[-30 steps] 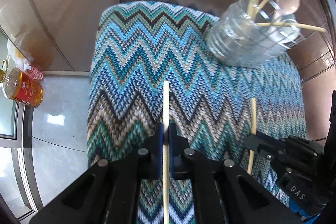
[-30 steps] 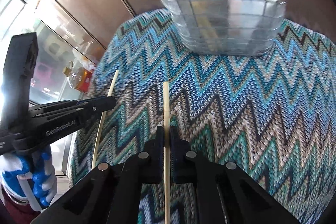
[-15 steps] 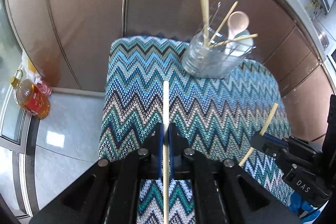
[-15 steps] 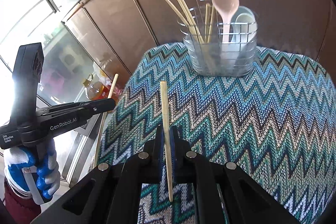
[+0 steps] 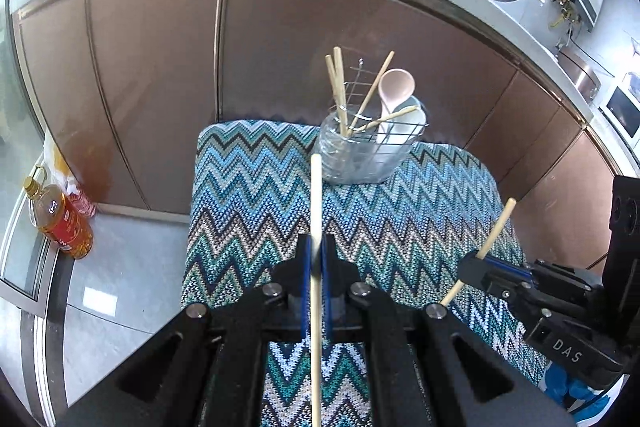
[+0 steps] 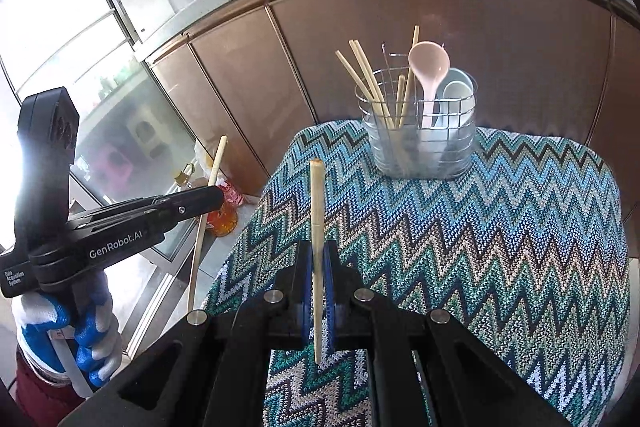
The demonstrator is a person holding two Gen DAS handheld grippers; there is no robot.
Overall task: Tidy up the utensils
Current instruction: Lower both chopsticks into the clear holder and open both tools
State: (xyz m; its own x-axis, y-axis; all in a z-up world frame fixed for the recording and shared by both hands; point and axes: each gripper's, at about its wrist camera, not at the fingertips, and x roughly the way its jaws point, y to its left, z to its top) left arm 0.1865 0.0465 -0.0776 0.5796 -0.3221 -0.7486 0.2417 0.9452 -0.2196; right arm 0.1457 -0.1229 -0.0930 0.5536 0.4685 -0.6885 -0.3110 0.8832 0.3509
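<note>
Both grippers are clamped shut, each on a single wooden chopstick: the left gripper (image 5: 316, 259) pinches the left chopstick (image 5: 316, 211) partway along its length so that it runs straight forward between the blue pads, and the right gripper (image 6: 318, 263) holds the right chopstick (image 6: 317, 211) the same way, its blunt end pointing toward the far side of the table. Both sticks hang in the air above the zigzag-patterned cloth (image 6: 480, 227), touching nothing else. The utensil holder (image 6: 420, 135), a clear cup set in a wire basket, stands near the far edge of the cloth and already carries several chopsticks (image 6: 368, 79) and a pink spoon (image 6: 429, 67); no loose utensils show on the cloth. The step in hand looks like the carry, with two sticks picked up and not yet delivered. The next move probably calls for bringing each stick over the holder's chopstick side, tipping it toward upright so its lower end clears the rim and the sticks already leaning there, then parting the jaws to let it drop in.
</note>
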